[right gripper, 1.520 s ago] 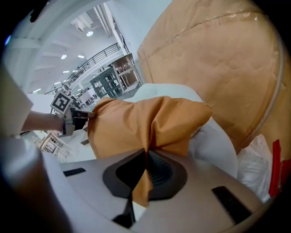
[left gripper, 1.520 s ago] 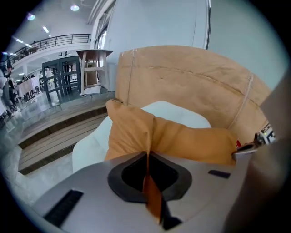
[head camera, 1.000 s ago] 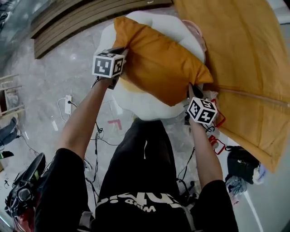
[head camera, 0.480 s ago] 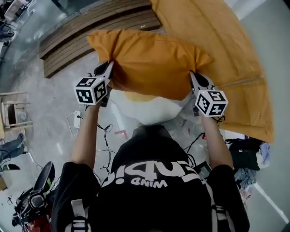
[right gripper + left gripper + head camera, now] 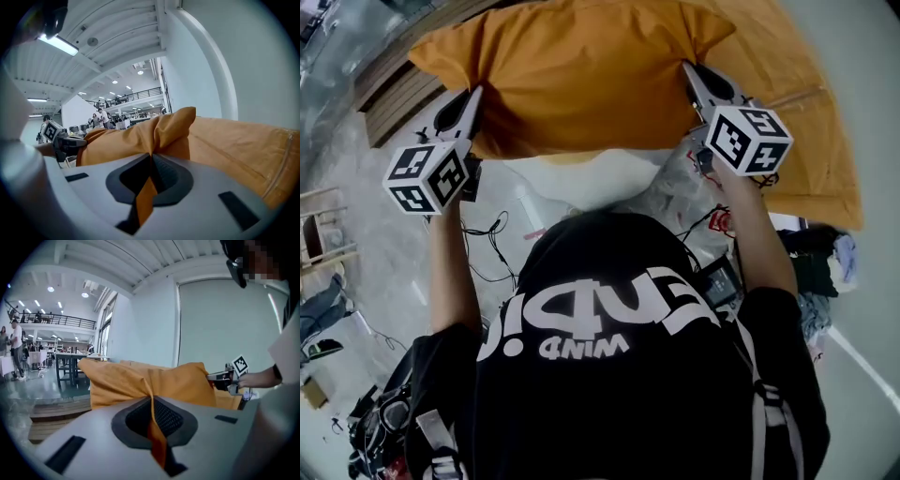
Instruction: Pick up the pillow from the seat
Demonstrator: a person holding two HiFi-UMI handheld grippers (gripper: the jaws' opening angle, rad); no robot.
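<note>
At the upper left of the head view, ribbed wooden steps point(image 5: 389, 89) border a glossy grey floor point(image 5: 356, 225) strewn with thin black cables point(image 5: 492, 246). The left gripper point(image 5: 470, 97), pale plastic with a black-and-white marker cube point(image 5: 427, 176), has its jaws pressed together on a pinch of orange cloth at the pillow's left edge. The pillow point(image 5: 581, 70) is soft, creased orange fabric, roughly rectangular, stretched across the top centre of the frame, in the air above the smooth, rounded white seat point(image 5: 591, 176). The right gripper point(image 5: 697, 79) pinches the pillow's right corner in the same way. At far right lies a big orange cushion point(image 5: 820, 164) with a stitched seam. A second ago the pillow lay slumped on the seat; now it hangs clear of it, with both grippers higher and wider apart.
</note>
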